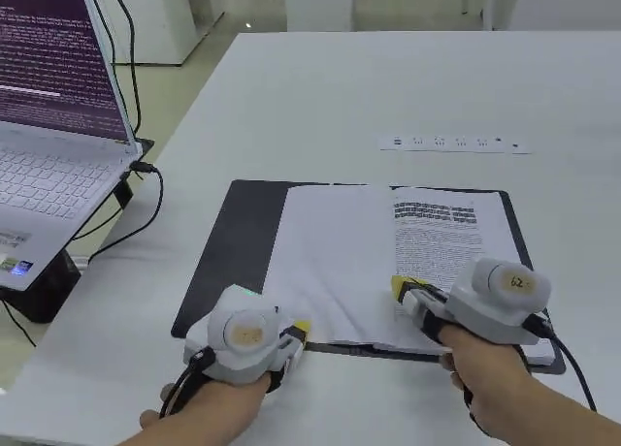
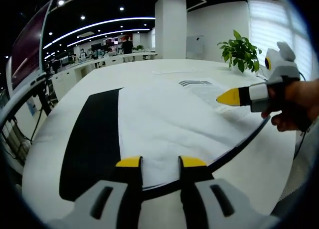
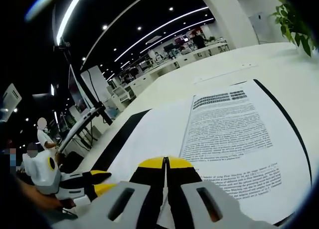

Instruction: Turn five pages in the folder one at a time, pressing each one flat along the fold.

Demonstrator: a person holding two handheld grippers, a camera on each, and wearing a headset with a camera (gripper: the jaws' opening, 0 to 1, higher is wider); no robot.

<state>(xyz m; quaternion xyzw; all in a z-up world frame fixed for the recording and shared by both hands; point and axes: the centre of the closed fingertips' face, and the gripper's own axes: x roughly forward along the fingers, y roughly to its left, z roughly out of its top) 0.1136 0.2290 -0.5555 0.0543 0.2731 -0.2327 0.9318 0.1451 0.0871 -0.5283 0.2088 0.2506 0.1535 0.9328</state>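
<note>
A black folder (image 1: 218, 262) lies open on the white table, a blank white page (image 1: 330, 262) turned to the left and a printed page (image 1: 437, 242) on the right. My left gripper (image 1: 297, 330) sits at the folder's near edge, open, its yellow tips (image 2: 160, 163) either side of the page's front edge with nothing held. My right gripper (image 1: 403, 289) is shut, its tips (image 3: 165, 163) down on the paper close to the fold, at the printed page's (image 3: 234, 129) lower left. It also appears in the left gripper view as the other gripper (image 2: 232, 96).
An open laptop (image 1: 49, 126) on a stand is at the left edge, with black cables (image 1: 146, 204) trailing toward the folder. A white strip with small marks (image 1: 451, 143) lies beyond the folder. A potted plant (image 2: 241, 52) stands far off.
</note>
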